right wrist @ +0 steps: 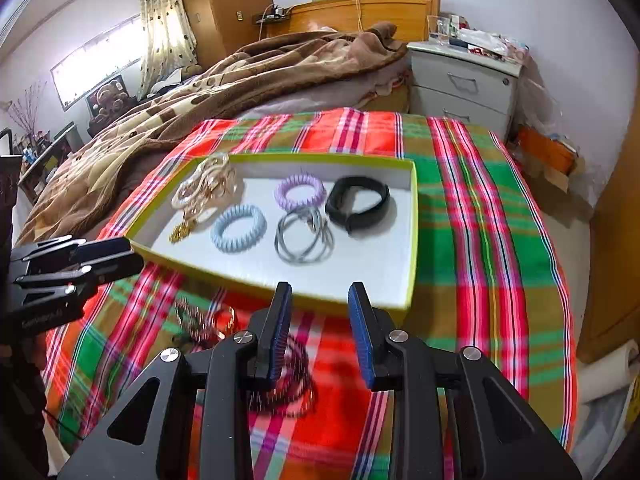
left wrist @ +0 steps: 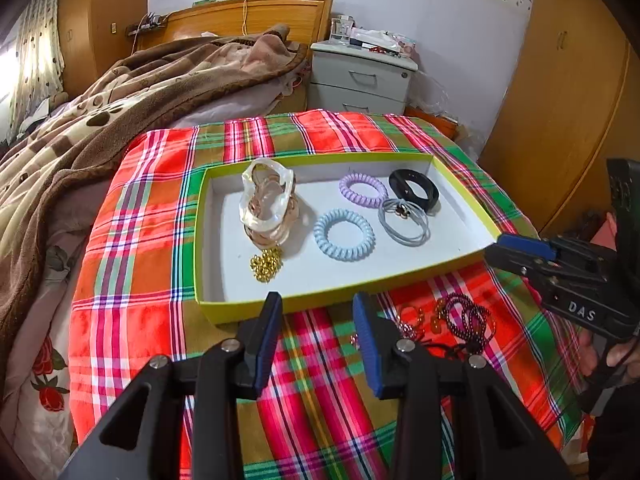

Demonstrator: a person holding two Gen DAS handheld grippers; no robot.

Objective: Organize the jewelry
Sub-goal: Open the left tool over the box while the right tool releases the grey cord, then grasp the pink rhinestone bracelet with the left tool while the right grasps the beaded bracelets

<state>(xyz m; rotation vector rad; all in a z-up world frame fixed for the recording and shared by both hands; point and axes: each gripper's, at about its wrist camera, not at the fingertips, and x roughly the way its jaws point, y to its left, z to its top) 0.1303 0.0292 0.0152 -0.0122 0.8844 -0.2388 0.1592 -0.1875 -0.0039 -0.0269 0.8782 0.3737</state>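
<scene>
The left gripper [left wrist: 318, 308] and right gripper [right wrist: 320, 298] both hover with jaws spread and nothing between them. A yellow-rimmed tray [left wrist: 340, 292] on the plaid cloth [left wrist: 132, 240] holds spiral hair ties [left wrist: 345, 234], a black band [left wrist: 414, 190] and gold beads [left wrist: 266, 264]. Dark beaded bracelets [left wrist: 470, 318] lie on the cloth just outside the tray's near wall.

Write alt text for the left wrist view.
A shallow box with a yellow rim sits on a plaid cloth, holding hair ties, a black band, gold beads and clear bangles. The left gripper, empty and open, points at it; beaded bracelets lie outside.
</scene>
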